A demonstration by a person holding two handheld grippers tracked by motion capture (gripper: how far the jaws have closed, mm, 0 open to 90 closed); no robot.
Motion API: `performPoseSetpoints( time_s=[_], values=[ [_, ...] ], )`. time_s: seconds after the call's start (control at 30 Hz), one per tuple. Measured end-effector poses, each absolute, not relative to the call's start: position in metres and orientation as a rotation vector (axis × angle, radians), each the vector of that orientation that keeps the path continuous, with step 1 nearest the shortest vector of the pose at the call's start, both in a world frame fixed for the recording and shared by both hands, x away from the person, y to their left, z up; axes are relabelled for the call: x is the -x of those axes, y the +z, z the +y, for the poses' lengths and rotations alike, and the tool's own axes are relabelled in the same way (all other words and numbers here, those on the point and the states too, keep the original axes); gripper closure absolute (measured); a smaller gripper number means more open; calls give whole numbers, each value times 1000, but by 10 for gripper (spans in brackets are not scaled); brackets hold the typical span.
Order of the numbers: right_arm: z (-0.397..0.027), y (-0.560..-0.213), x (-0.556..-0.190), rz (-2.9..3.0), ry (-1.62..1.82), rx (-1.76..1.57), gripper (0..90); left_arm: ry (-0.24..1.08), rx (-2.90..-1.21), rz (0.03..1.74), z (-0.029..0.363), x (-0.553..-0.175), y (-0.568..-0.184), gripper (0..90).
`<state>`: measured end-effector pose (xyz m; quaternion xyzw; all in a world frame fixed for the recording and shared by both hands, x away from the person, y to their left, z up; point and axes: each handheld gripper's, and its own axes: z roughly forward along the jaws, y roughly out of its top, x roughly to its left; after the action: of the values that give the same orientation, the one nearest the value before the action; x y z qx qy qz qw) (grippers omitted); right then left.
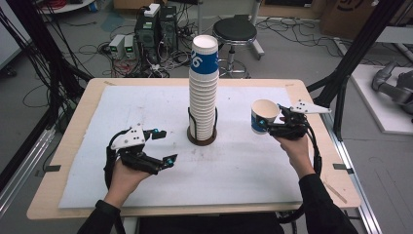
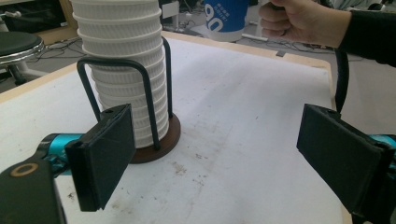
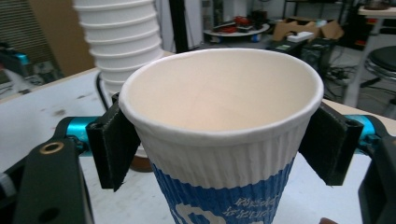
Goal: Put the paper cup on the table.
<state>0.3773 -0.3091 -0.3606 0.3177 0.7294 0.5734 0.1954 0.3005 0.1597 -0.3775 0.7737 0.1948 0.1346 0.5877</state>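
R gripper (image 1: 274, 123), fingers clamped on paper cup (image 1: 263, 116): keep it upright, centre over cup stack (image 1: 203, 83) w/o squeezing; L gripper (image 1: 164, 146) fingers wide, empty.

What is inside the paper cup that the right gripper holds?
The paper cup, clamped in the right gripper, looks empty: only its plain cream inner wall shows. The very bottom is hidden behind the near rim, so I cannot see it.

Right tool (image 1: 269, 123): clamped on a paper cup (image 1: 263, 116), upright, clear of the table (image 1: 146, 97)
Cup stack (image 1: 203, 83): well left of it
Left tool (image 1: 164, 146): jaws apart, nothing between
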Motion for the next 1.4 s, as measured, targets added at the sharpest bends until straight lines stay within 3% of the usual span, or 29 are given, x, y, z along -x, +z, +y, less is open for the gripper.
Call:
performPoseSetpoints(
  time_s=[1.4],
  values=[
    [-317,-434,-424,1855,1392,-1245,213,294,-1804,446,158,-301,-381,116]
  ],
)
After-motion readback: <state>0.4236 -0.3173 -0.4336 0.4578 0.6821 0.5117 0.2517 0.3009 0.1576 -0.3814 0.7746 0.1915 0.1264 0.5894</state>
